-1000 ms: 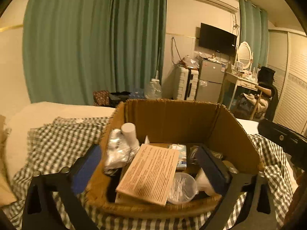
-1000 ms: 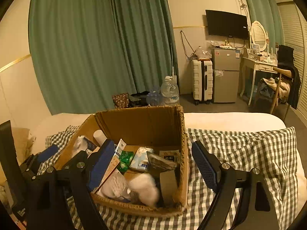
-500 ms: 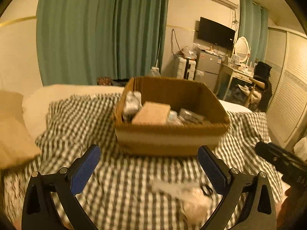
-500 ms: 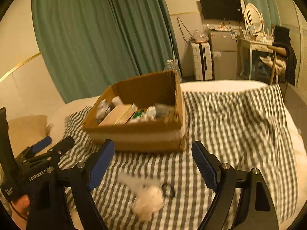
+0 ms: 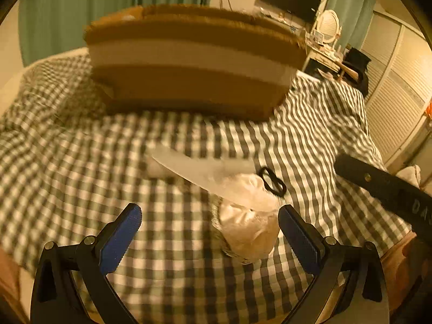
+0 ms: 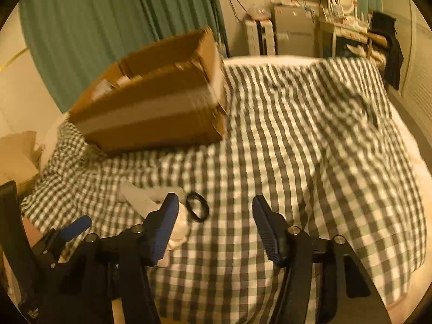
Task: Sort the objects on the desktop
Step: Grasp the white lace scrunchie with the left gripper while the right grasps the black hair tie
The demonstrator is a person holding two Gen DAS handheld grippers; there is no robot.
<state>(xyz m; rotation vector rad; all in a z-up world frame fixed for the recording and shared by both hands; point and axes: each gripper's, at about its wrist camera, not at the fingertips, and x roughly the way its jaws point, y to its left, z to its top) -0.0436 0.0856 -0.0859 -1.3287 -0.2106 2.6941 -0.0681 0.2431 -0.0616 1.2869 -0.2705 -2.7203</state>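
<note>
Left wrist view is showing both grippers pulling back and dropping low: a second ago you were hanging right over the cardboard box (image 5: 194, 62) looking at its contents, and now you're seeing only its outer wall, blurred from the motion. So that drop-off looks finished, and you're lining up the next pickup.

What's waiting on the checked bedspread (image 5: 81, 162), in front of the box and well apart from it, is a crumpled clear plastic bag (image 5: 243, 205) with a flat pale sheet half over it, and a black hair tie (image 5: 271, 182) touching its far edge.

Your left gripper (image 5: 209, 232) is spread wide and carrying nothing, with the bag sitting just inside its right-hand finger. Your right gripper (image 6: 216, 224) is also wide open and empty, hovering over the same pile, hair tie (image 6: 198, 206) just past its left finger.

I'm guessing the bag is next; it's going to crumple, so be closing on the bunched part.
</note>
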